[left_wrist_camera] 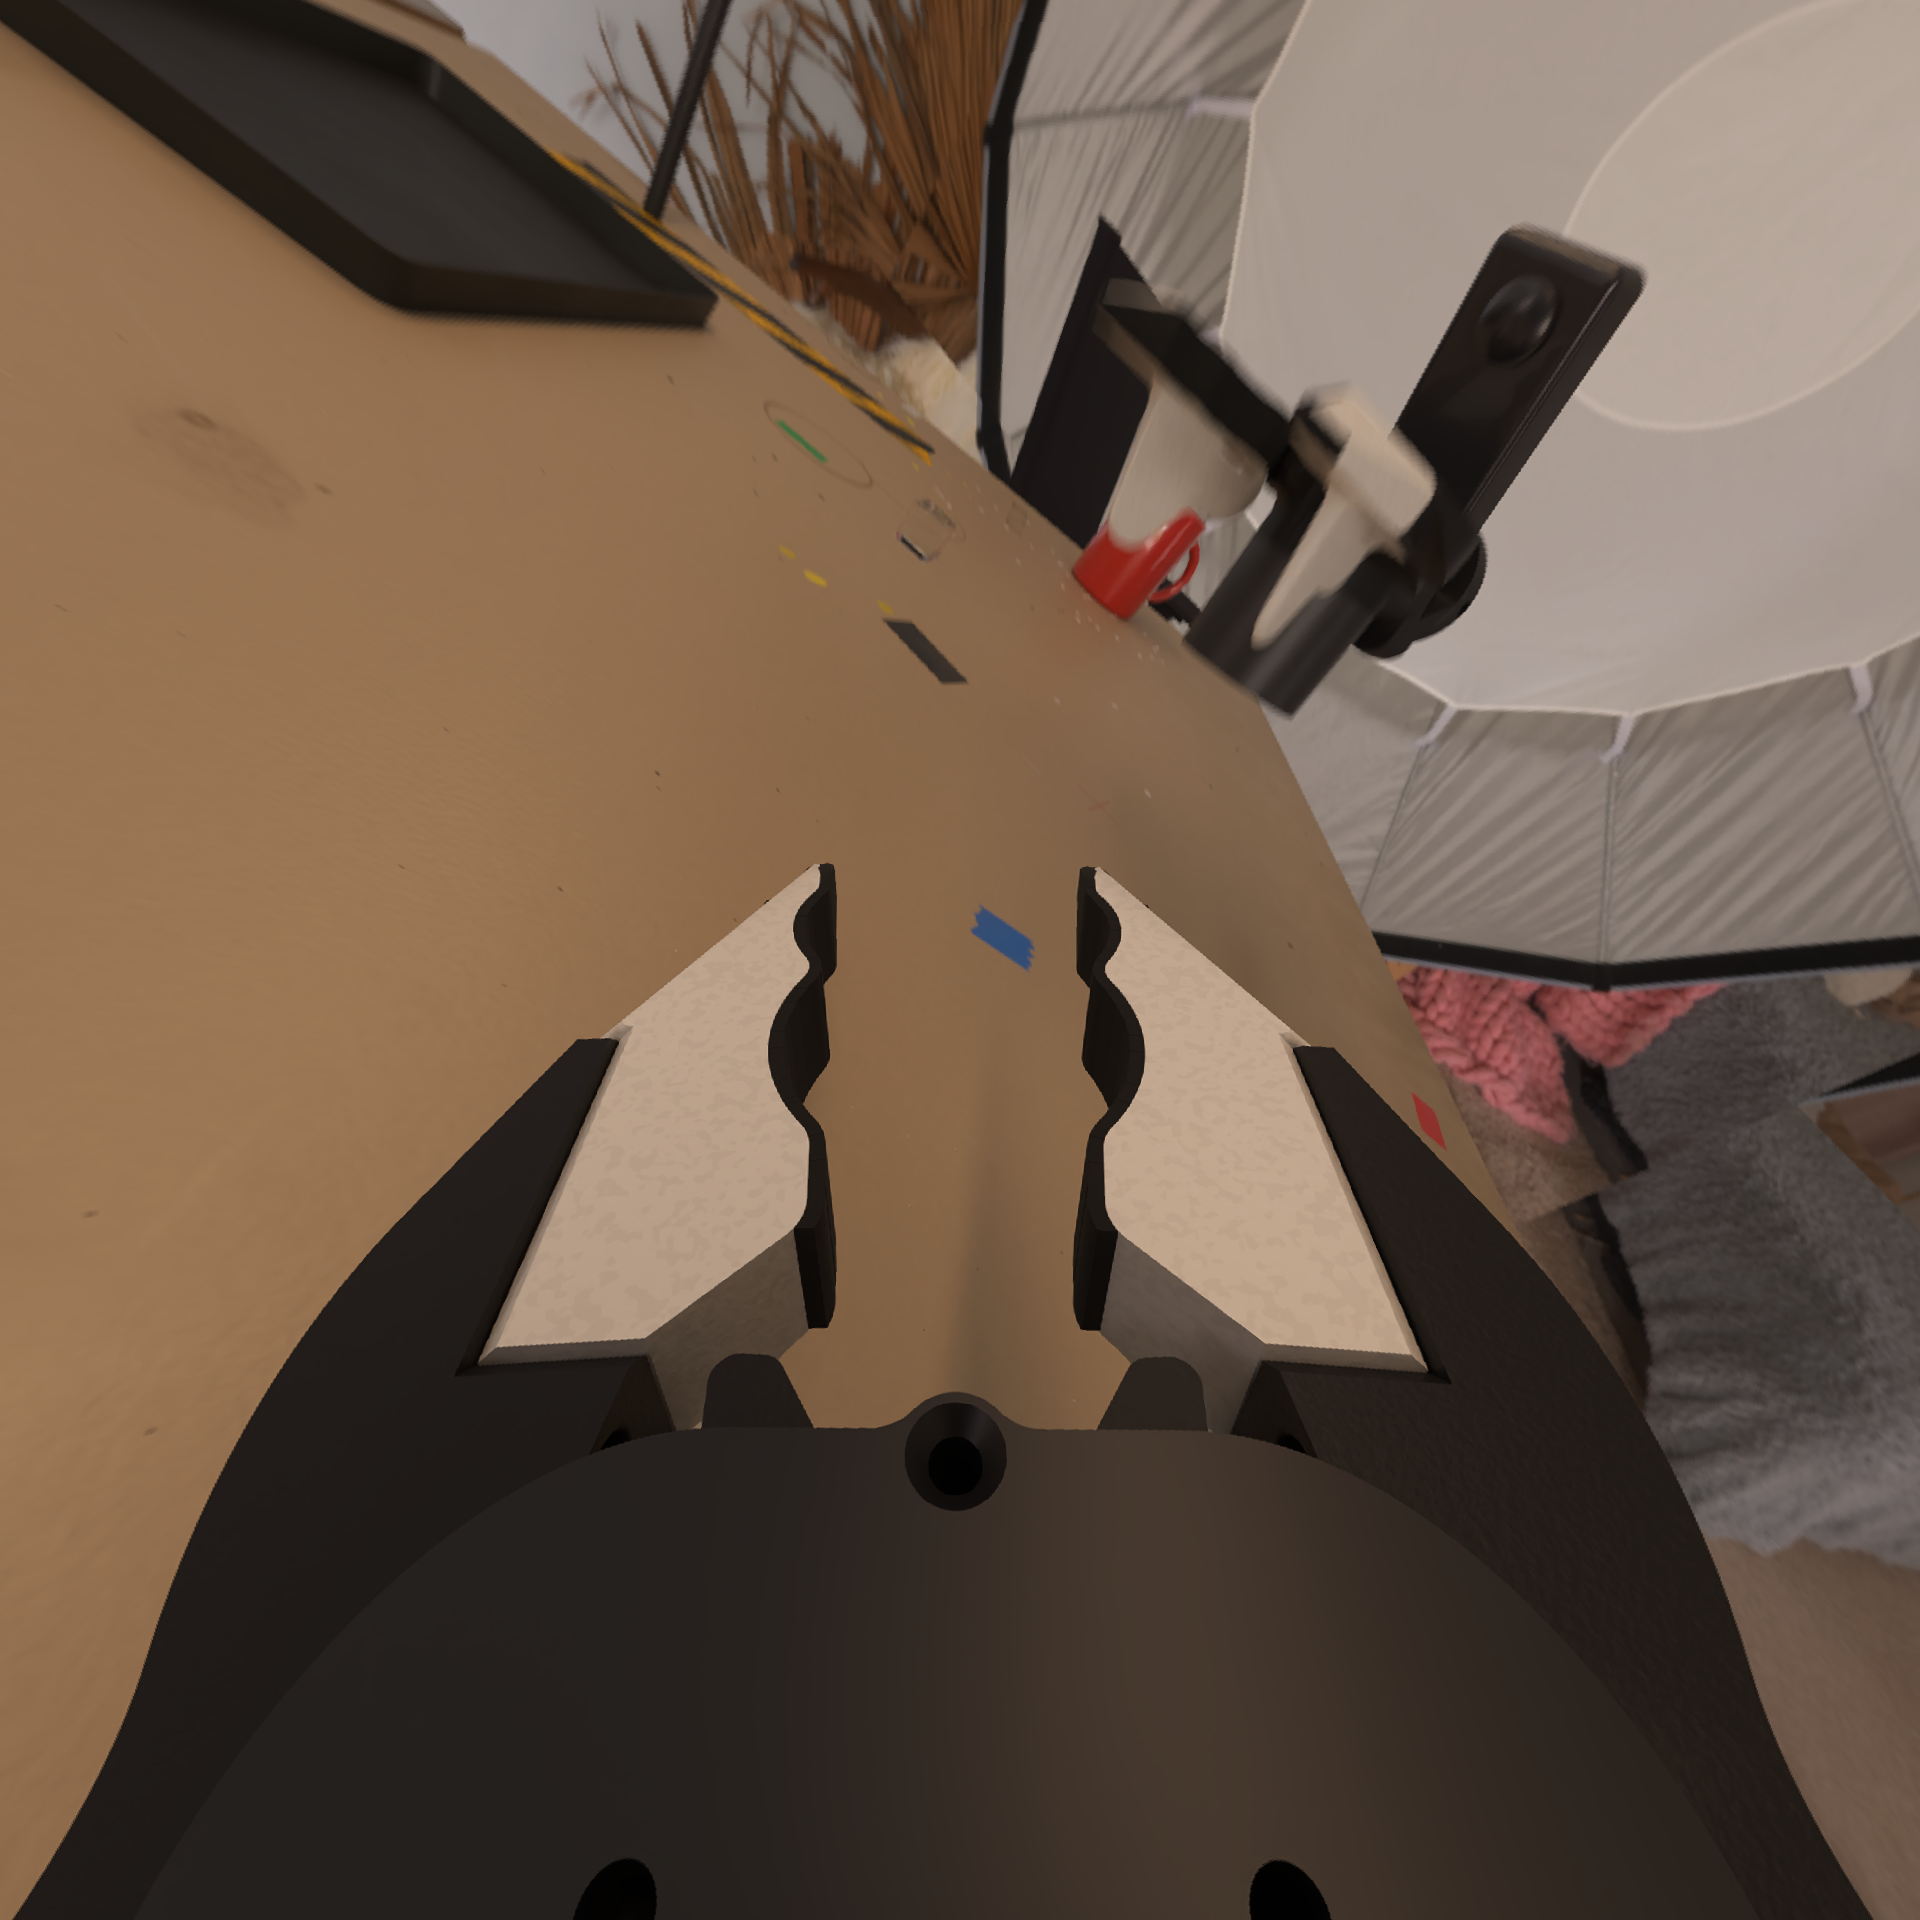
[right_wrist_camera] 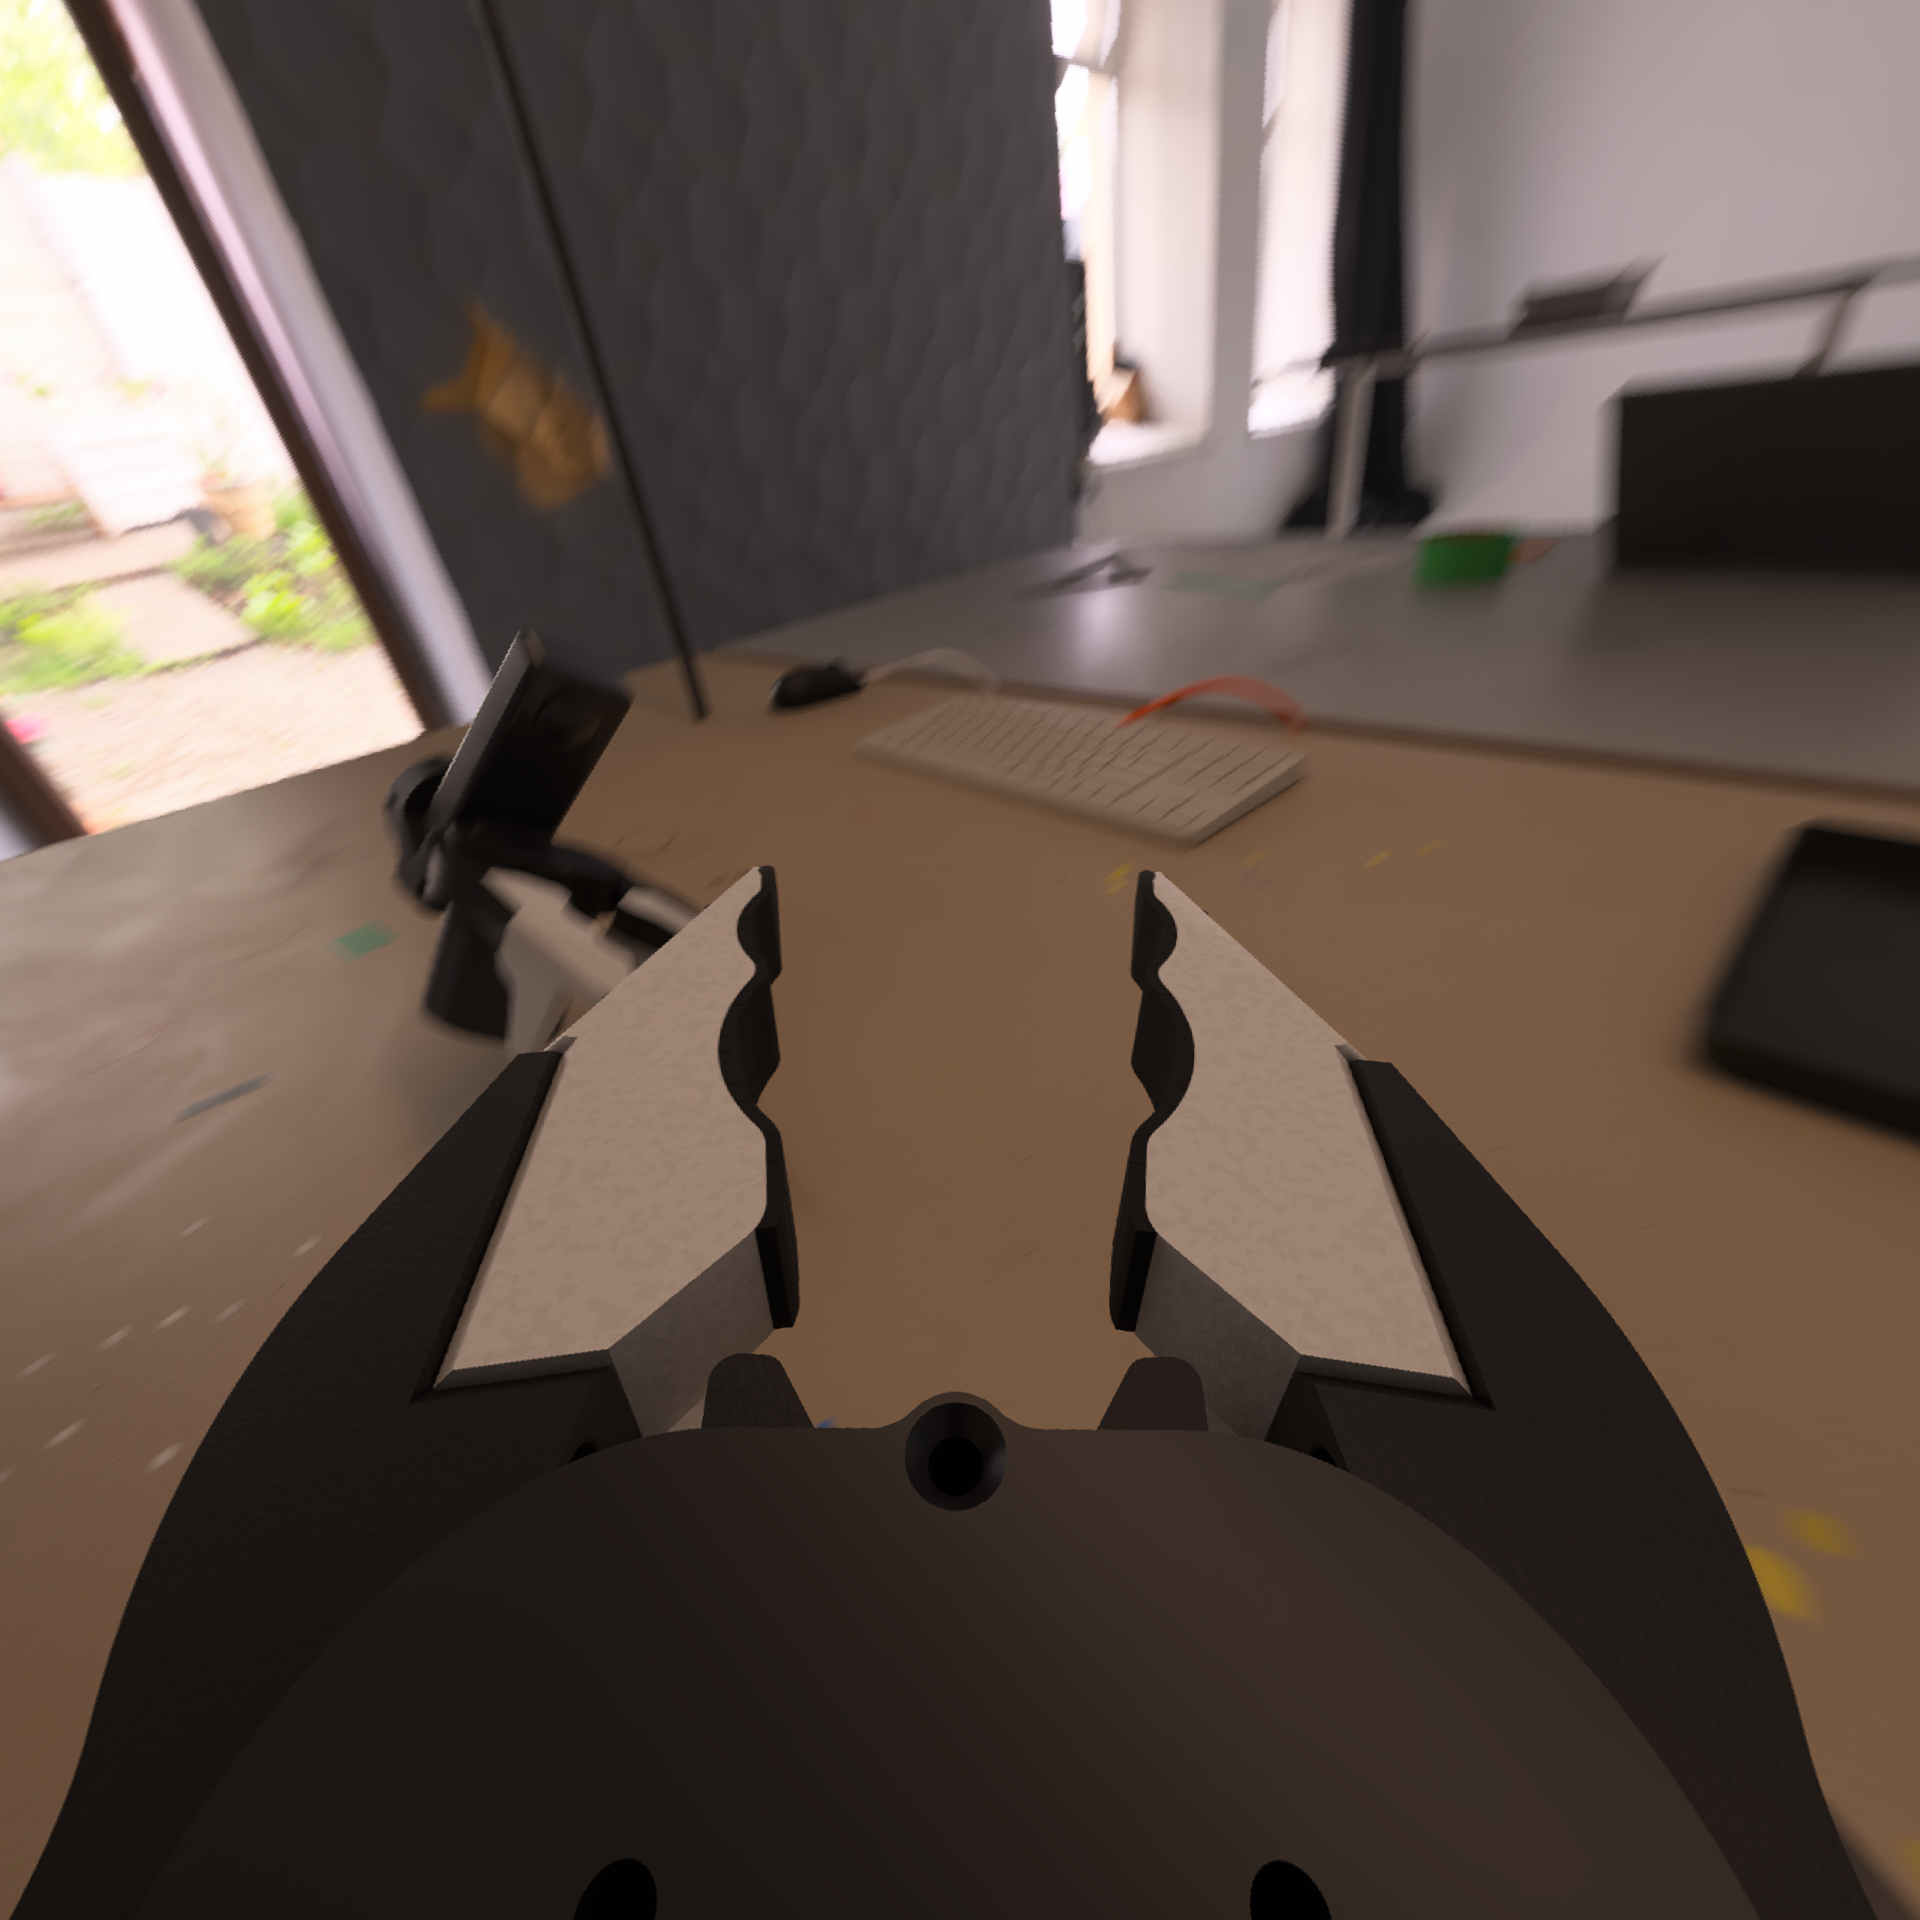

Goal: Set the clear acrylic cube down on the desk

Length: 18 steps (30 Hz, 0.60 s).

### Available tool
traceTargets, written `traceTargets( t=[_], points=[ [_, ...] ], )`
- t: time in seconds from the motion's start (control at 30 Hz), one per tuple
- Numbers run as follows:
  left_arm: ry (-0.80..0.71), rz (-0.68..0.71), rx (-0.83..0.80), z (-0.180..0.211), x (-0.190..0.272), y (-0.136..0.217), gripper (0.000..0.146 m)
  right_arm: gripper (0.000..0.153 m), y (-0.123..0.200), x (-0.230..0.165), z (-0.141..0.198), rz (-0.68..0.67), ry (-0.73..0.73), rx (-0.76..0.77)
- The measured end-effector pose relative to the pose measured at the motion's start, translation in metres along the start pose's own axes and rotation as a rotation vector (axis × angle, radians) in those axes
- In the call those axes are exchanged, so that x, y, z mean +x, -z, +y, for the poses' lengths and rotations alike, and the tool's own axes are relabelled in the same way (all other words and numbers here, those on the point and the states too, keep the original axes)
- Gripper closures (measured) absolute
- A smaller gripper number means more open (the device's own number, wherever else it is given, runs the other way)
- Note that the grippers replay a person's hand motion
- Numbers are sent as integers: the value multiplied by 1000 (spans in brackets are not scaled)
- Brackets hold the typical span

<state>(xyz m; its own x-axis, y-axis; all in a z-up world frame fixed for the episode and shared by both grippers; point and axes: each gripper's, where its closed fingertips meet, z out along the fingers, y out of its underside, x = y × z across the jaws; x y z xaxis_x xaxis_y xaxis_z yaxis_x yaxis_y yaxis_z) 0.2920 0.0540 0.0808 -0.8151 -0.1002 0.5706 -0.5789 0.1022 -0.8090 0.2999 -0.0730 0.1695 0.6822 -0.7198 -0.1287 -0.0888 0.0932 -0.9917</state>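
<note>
The clear acrylic cube is a faint glassy outline standing on the tan desk, far ahead of my left gripper. The left gripper is open and empty, low over the desk above a blue tape mark. My right gripper is open and empty over bare desk. It also shows in the left wrist view at the desk's far edge, beside a red mug and to the right of the cube. The cube does not show in the right wrist view.
A black tray lies at the far left; it also shows in the right wrist view. A white keyboard and a mouse lie ahead of the right gripper. The left gripper shows to its left. The desk edge runs along the right.
</note>
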Motion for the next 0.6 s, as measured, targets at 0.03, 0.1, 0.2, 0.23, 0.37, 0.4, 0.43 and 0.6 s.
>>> traceTargets(
  t=[0.03, 0.1, 0.2, 0.23, 0.37, 0.4, 0.43, 0.6],
  points=[
    [-2, -3, 18, -4, 0, 4, 100, 88, -8, -12, 14, -47, -27, -57],
    [-13, -13, 40, -11, -1, 11, 100, 79, -18, -25, 26, -69, -47, -124],
    [-29, -32, 73, -19, -3, 21, 100, 79, -23, -38, 22, -60, -83, -35],
    [-27, -32, 87, -22, -3, 24, 100, 83, -24, -40, 21, -54, -75, -32],
    [-3, -22, 128, -29, -3, 32, 101, 112, -20, -36, 12, -5, -8, 20],
    [2, -21, 134, -30, -3, 33, 101, 112, -19, -35, 9, 16, -20, 54],
    [5, -20, 140, -31, -3, 34, 101, 108, -18, -32, 5, 45, -40, 88],
    [-52, -44, 155, -43, 0, 45, 100, 106, -13, -35, -2, 75, -27, 109]
  ],
)
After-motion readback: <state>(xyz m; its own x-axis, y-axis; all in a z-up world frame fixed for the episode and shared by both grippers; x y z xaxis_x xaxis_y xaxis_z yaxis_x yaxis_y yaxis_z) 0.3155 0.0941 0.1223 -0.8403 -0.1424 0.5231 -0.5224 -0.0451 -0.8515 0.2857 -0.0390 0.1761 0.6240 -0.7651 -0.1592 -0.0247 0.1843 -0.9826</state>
